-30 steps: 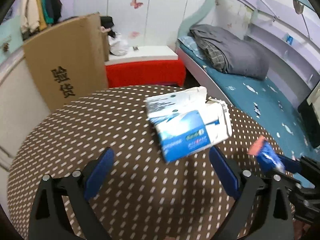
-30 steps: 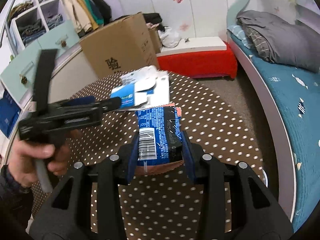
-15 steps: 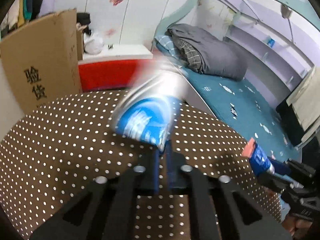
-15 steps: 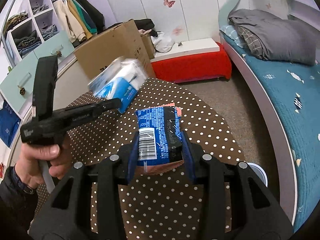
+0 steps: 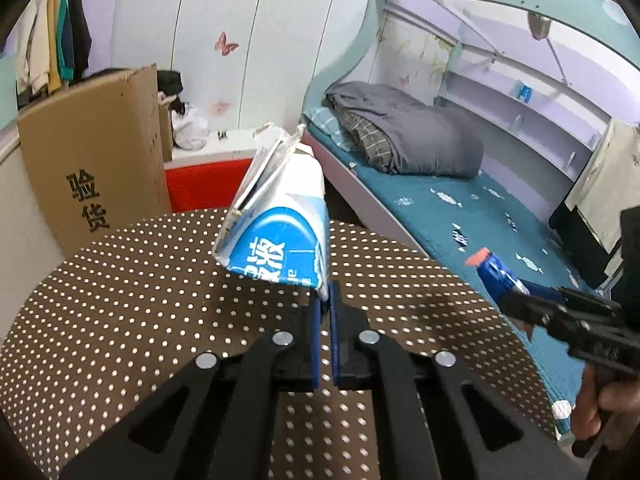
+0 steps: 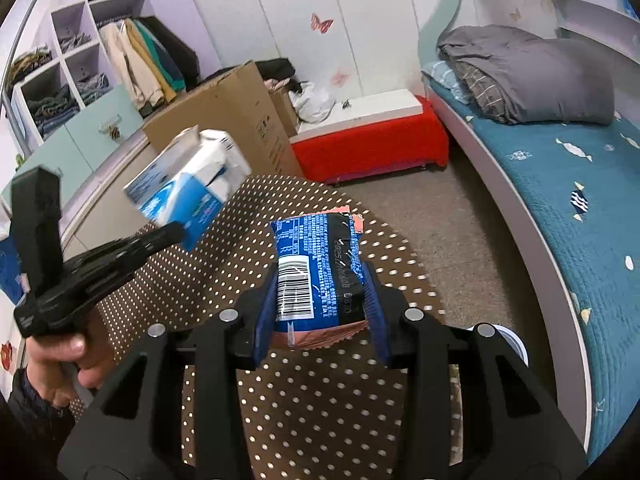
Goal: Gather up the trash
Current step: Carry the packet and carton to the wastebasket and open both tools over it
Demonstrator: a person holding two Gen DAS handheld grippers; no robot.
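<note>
Lifted off table (image 5: 120, 320) – carton (image 5: 276, 220) pinched in left gripper (image 5: 329, 296)

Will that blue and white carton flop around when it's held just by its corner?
Probably a bit. The blue and white carton is pinched by the left gripper at one thin edge, so it may swing. It looks flattened and torn open on top, so likely empty and light. The cardboard keeps its shape, so fairly stiff.

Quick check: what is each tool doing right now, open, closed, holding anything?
Left tool: closed on a corner of the blue-and-white carton, lifted off the table.
Right tool: closed on the blue snack packet.
</note>
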